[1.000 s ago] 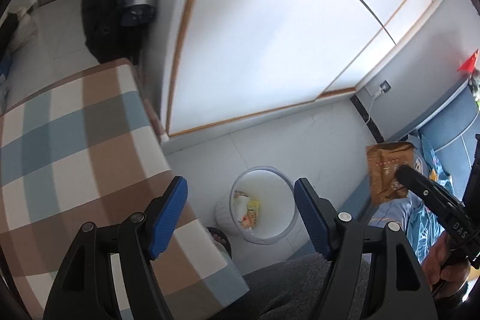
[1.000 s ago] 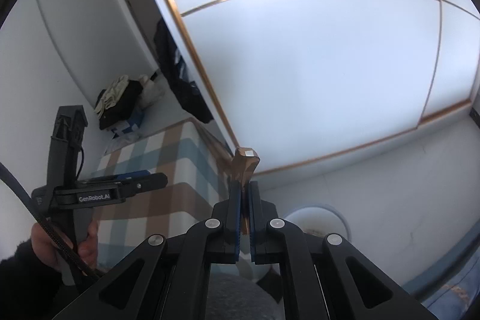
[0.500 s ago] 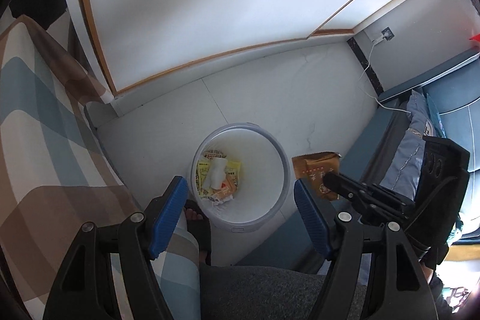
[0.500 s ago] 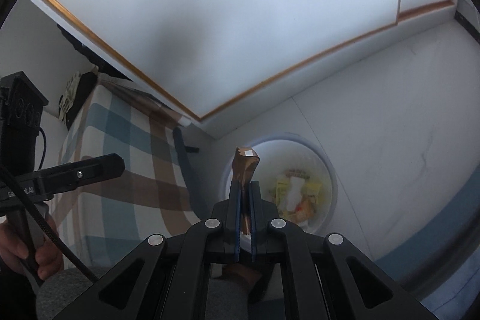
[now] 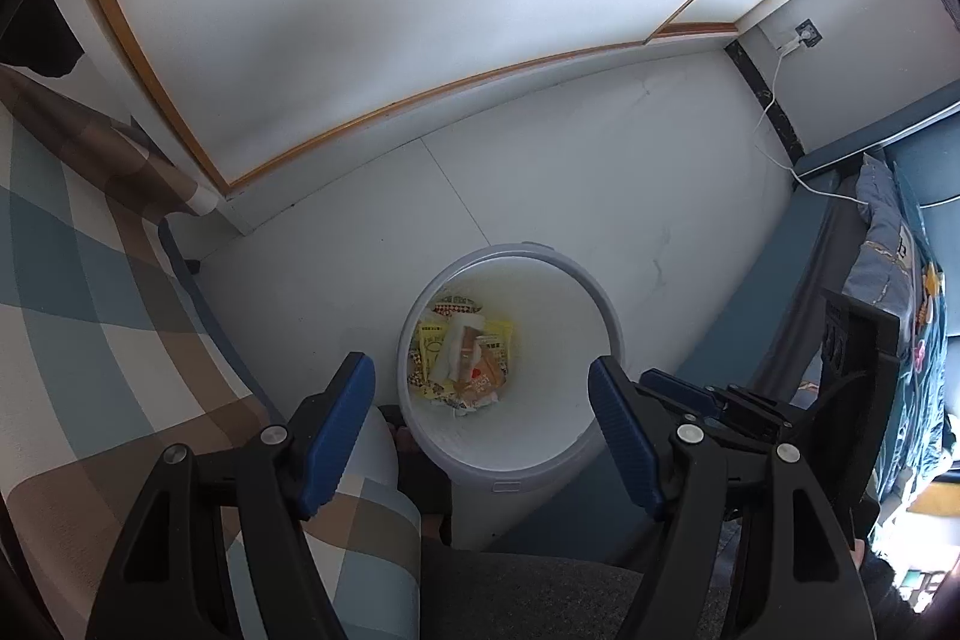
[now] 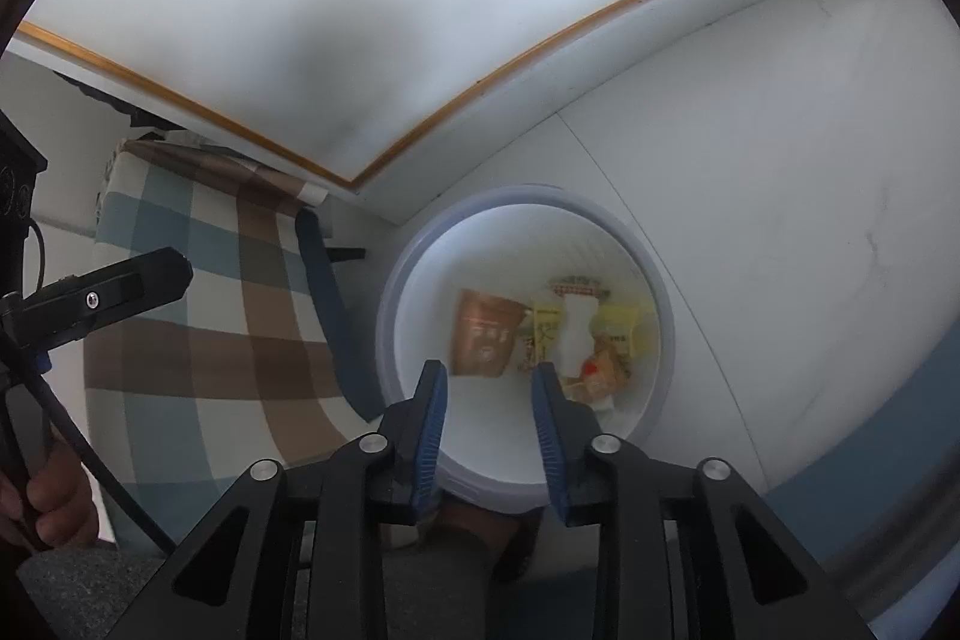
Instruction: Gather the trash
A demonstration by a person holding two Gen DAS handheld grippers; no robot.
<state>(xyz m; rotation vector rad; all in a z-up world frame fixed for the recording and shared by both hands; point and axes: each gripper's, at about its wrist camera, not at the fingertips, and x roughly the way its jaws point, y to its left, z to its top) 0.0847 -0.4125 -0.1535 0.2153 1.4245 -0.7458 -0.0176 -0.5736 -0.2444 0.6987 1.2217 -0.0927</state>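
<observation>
Left wrist view puts the checked blue and brown cushion (image 5: 90, 280) at your left, then your left gripper (image 5: 480, 421), its fingers spread wide with nothing between them, poised over the white trash bin (image 5: 606, 322) on the pale floor (image 5: 600, 160). Yellow and white wrappers (image 5: 462, 358) lie at the bin's bottom. Further right, your right gripper (image 5: 684, 391) reaches in at the bin's rim, beside the blue bed (image 5: 900, 244).

From the right wrist, your left hand (image 6: 42, 502) grips its tool at the left edge. Centre, your right gripper's (image 6: 489, 400) fingers have just been opening and now stand partly apart, empty. The brown packet (image 6: 486, 334), blurred, sits inside the bin, clear of both fingers, left of the wrappers.
</observation>
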